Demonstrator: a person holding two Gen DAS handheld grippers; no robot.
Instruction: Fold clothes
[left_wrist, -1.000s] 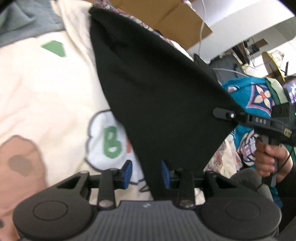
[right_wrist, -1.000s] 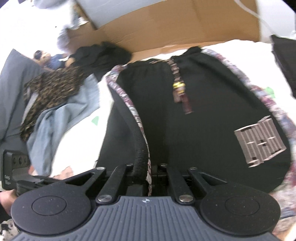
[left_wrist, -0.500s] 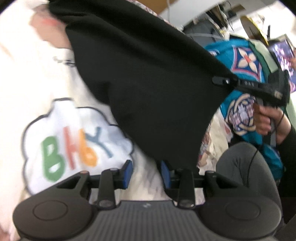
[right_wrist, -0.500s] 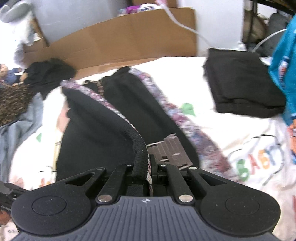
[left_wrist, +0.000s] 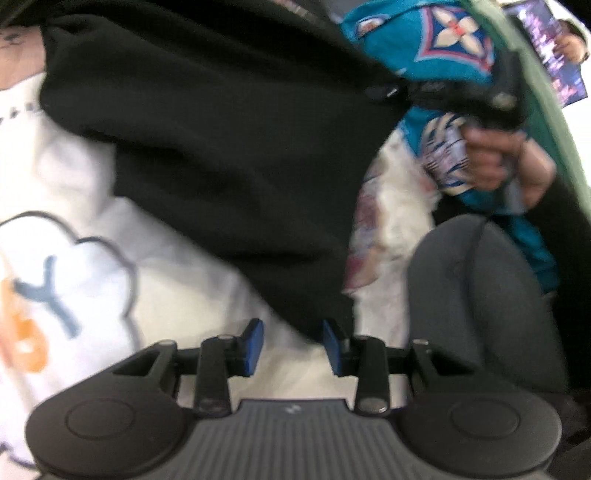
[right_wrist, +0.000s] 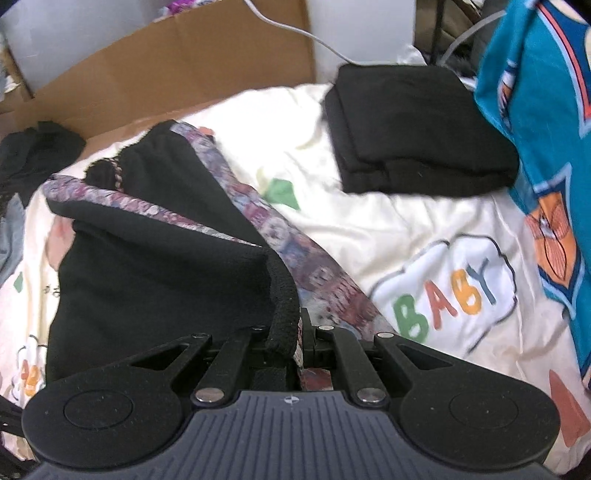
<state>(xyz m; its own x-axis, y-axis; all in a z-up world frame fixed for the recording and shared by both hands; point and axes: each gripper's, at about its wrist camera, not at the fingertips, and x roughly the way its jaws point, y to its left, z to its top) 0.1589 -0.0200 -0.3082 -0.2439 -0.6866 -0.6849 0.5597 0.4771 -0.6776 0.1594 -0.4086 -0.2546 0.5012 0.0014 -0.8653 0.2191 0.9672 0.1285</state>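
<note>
A black garment with a patterned side stripe lies partly doubled over on the cream printed blanket. My right gripper is shut on its ribbed black hem. In the left wrist view the same garment hangs as a dark sheet, stretched up to the right gripper, which a hand holds. My left gripper has its jaws opening. The cloth's lowest corner brushes the right blue pad, and the gap between the pads shows only blanket.
A folded black garment sits at the blanket's far right. Teal patterned cloth hangs along the right side. A cardboard wall stands behind, with dark clothes heaped at the left. A grey rounded surface is near the left gripper.
Both grippers swept sideways with the garment, so the folded black stack and the BABY print came into the right view. The left jaws stand wider apart than before.
</note>
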